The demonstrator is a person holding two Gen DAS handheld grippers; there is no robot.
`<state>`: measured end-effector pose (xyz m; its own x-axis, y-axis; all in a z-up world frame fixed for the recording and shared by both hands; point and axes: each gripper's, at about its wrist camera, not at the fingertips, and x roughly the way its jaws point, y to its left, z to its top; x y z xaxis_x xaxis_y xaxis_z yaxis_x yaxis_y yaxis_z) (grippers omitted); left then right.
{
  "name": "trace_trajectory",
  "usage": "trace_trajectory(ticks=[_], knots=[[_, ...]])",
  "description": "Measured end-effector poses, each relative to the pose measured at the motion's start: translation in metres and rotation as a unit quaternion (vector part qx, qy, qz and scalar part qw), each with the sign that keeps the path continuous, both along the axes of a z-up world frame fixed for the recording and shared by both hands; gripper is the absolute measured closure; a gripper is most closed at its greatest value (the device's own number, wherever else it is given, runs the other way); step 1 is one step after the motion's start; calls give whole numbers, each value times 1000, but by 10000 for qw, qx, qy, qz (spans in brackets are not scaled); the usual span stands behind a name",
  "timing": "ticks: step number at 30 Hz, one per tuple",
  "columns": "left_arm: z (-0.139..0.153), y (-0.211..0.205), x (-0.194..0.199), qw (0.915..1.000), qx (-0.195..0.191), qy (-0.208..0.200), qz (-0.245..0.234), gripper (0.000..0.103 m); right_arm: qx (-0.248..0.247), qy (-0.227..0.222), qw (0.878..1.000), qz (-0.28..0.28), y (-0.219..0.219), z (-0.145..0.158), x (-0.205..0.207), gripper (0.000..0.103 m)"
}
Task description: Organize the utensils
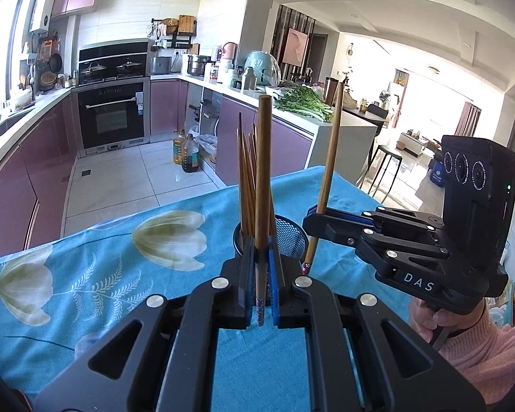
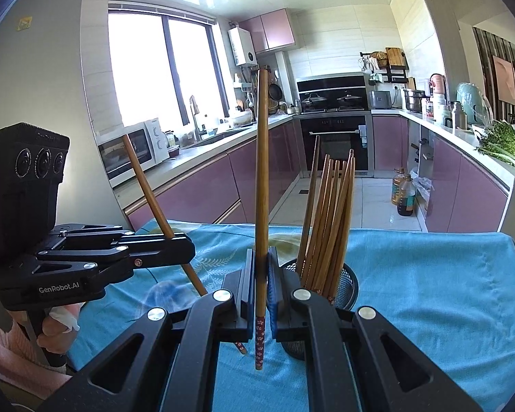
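My left gripper (image 1: 261, 257) is shut on one brown chopstick (image 1: 263, 171), held upright with its patterned end hanging below the pads. Just behind it stands a black mesh cup (image 1: 288, 237) holding several chopsticks (image 1: 246, 175). To the right, my right gripper (image 1: 313, 220) is shut on a second chopstick (image 1: 330, 158), which leans slightly. In the right wrist view that chopstick (image 2: 261, 171) stands upright in the right gripper (image 2: 261, 267). The mesh cup (image 2: 347, 285) is just to its right. The left gripper (image 2: 186, 245) grips its tilted chopstick (image 2: 144, 171) on the left.
A blue cloth with pale flowers (image 1: 120, 257) covers the table. Its far edge drops to the tiled kitchen floor, where oil bottles (image 1: 188, 152) stand. A hand in a pink sleeve (image 1: 477, 340) holds the right gripper's handle. Purple cabinets line the walls.
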<state>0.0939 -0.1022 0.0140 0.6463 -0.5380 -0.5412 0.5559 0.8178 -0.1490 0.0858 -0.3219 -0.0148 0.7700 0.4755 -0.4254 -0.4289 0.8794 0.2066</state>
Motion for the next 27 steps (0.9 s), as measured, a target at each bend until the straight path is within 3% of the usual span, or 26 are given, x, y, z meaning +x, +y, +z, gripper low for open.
trace_trajectory(ticks=[20, 23, 27], knots=[[36, -3, -8, 9986, -243, -451, -139, 95, -17, -292, 9996, -28, -1, 21, 3, 97], [31, -3, -10, 9987, -224, -433, -115, 95, -7, -225, 9997, -8, -4, 17, 6, 97], [17, 5, 1, 9995, -294, -101, -38, 95, -5, -143, 9999, -8, -5, 12, 6, 97]])
